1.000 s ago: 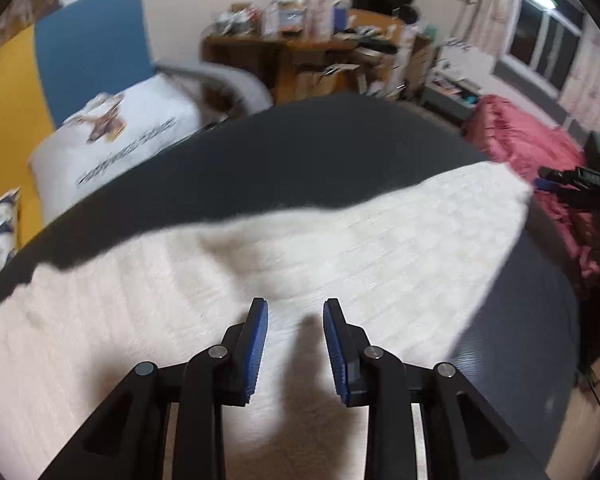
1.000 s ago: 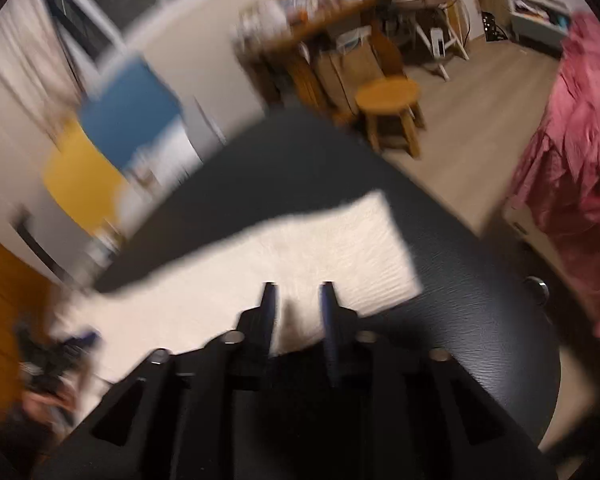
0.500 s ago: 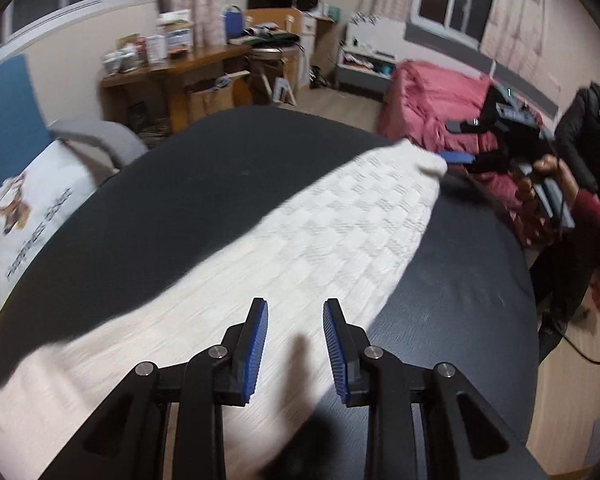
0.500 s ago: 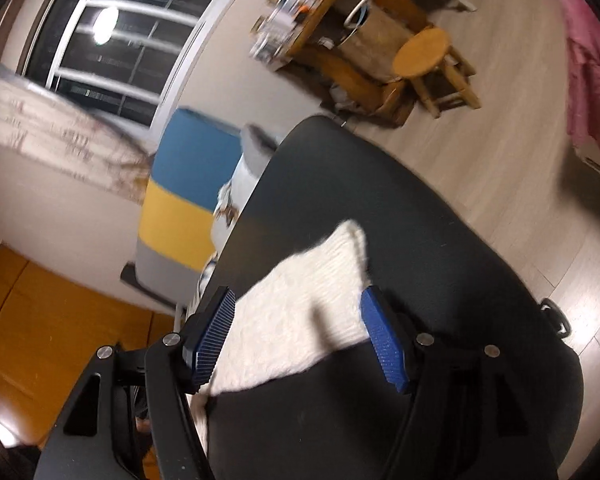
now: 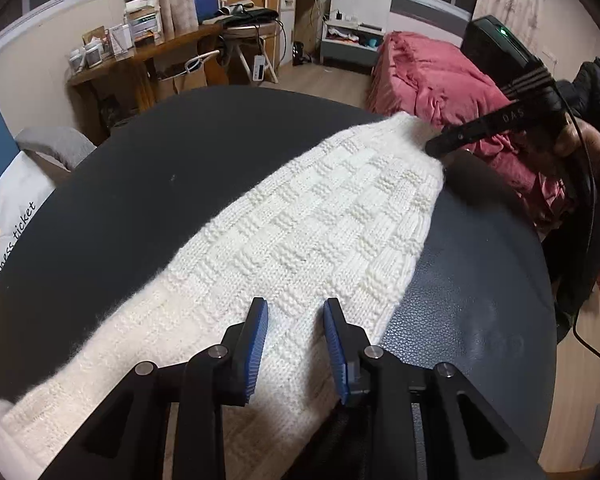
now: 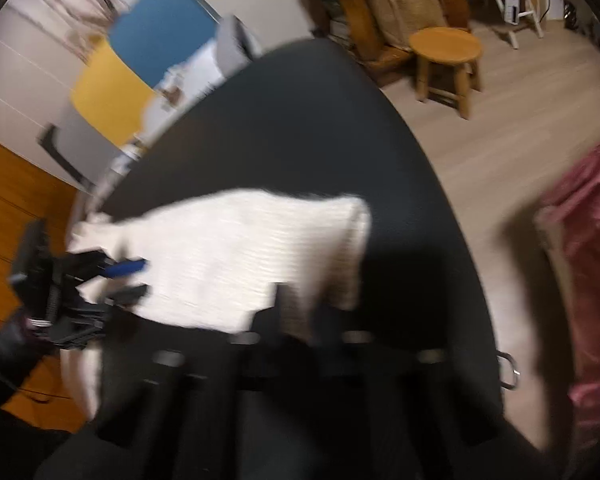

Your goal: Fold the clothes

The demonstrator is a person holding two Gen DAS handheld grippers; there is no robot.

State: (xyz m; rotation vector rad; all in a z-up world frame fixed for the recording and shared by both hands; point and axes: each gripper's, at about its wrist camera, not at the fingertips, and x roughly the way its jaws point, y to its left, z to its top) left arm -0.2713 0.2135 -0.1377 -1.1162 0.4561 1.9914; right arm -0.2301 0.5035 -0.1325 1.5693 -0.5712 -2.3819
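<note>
White knit garment [image 5: 300, 232] lies stretched diagonally on black round table [image 5: 160, 168], lower left to upper right of frame. Left gripper [image 5: 295, 312] parted, empty, over its near end. Right gripper [image 5: 436, 148] meets far corner, upper right; grip state cannot be told, its own view blurred.

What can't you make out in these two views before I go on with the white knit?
- Right hand-held gripper: right wrist view is motion-blurred, so open or shut is unclear; in the left wrist view its tip meets the white knit corner, grip hidden.
- Near end of the knit: cut off by the left wrist view's lower left edge.
- Knit under the left hand-held gripper: hidden by its fingers.
</note>
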